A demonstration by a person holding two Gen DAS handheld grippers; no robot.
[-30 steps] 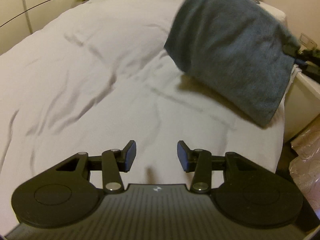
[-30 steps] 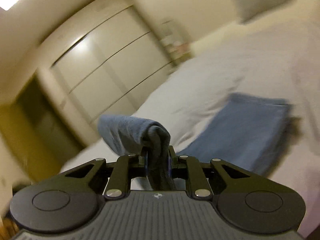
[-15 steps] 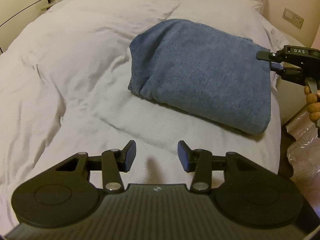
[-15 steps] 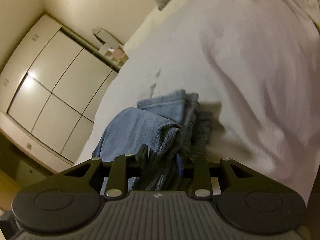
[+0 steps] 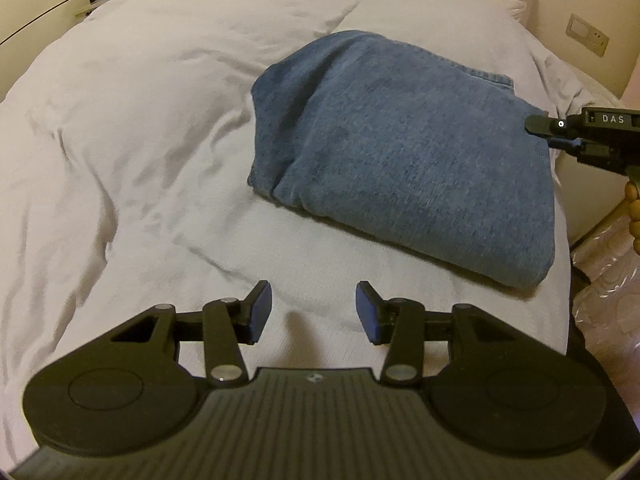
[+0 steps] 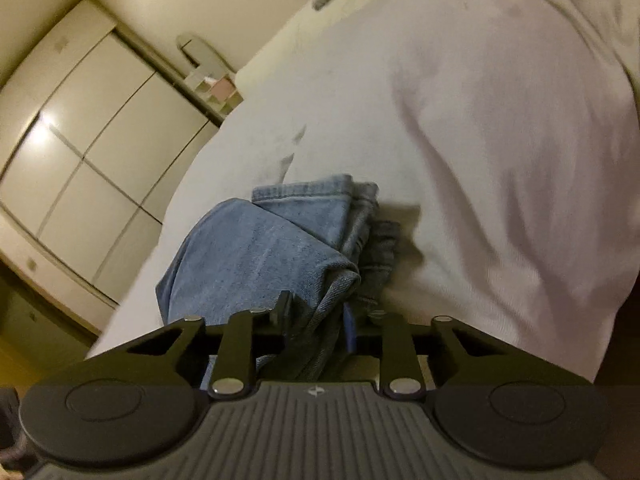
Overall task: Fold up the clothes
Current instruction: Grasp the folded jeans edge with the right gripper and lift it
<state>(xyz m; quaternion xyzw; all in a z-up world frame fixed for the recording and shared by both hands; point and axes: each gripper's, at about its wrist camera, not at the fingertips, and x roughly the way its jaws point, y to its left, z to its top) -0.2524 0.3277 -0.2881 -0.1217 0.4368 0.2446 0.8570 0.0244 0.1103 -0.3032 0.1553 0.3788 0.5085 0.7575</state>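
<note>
Jeans lie folded, blue denim, on bed.

The right tongs pinch the folded jeans' edge, apparently resting on the white duvet.

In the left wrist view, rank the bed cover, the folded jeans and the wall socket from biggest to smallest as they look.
1. bed cover, fills most of the view
2. folded jeans
3. wall socket, though it sits farthest back, so nearness exaggerates the gap
</note>
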